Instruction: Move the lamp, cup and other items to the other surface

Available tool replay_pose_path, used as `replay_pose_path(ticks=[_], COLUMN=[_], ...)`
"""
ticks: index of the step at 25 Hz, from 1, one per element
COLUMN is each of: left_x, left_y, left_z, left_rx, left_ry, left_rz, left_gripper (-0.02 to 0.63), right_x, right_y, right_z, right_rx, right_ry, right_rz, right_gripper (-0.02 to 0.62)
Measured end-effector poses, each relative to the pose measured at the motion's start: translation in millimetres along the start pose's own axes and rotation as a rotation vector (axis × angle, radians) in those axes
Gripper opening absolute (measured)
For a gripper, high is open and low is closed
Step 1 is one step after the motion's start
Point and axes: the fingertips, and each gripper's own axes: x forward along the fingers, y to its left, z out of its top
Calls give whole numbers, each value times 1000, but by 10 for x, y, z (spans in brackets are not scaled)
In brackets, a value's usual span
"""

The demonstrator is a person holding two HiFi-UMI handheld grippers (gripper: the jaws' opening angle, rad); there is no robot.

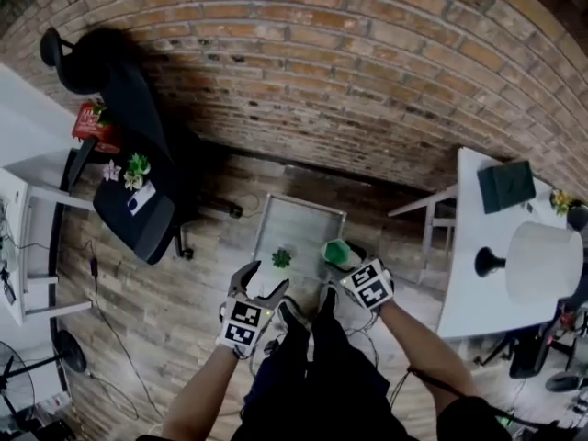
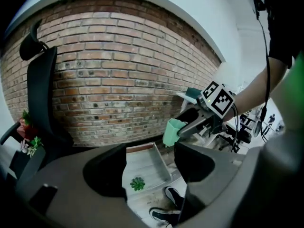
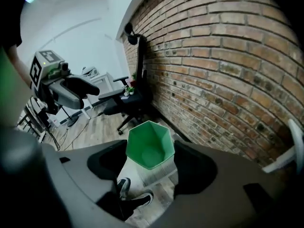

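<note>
My right gripper [image 1: 340,263] is shut on a green hexagonal cup [image 1: 337,252], held in the air above the right side of a low grey table [image 1: 317,214]. The right gripper view looks into the cup's [image 3: 149,144] open mouth, which sits between the two jaws [image 3: 149,161]. A small green plant [image 1: 281,258] lies on the low table. My left gripper [image 1: 263,281] hangs open and empty to the left of the cup. In the left gripper view its jaws [image 2: 149,167] frame the plant [image 2: 137,183] far below, with the cup [image 2: 173,132] up at the right.
At the right stands a white desk [image 1: 469,246] with a white-shaded lamp [image 1: 544,263] and a dark green book [image 1: 505,186]. A black office chair [image 1: 138,200] at the left carries small plants [image 1: 136,168]. A brick wall runs behind. My shoes [image 1: 294,315] are below the grippers.
</note>
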Motion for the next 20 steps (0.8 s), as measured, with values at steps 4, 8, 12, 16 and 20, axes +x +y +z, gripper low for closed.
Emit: replay_pose_path(ticks=[4,8,12,16,20], left_x=[-177,-254,-203,-229,-225], left_y=[-53,-235,-463,-739,-999], left_z=[325,662,820,811,817], left_rx=[24,67,105,112,132], left_ry=[-48,-111,-138,-144,-141], left_rz=[-6,-48,-104,-140,-146], left_gripper=[311,310,308,307,307], right_x=[-660,-1257,-1700,-2077,-2515], right_y=[-92,-119,-189,-274,-403], right_z=[249,331,197,0,-283], right_rx=[69,131,159,194,236], right_ry=[-59,-128,-133,-148,-151], right_rz=[-91,-152,-216,-269,-320], right_gripper=[314,314,314,314,314])
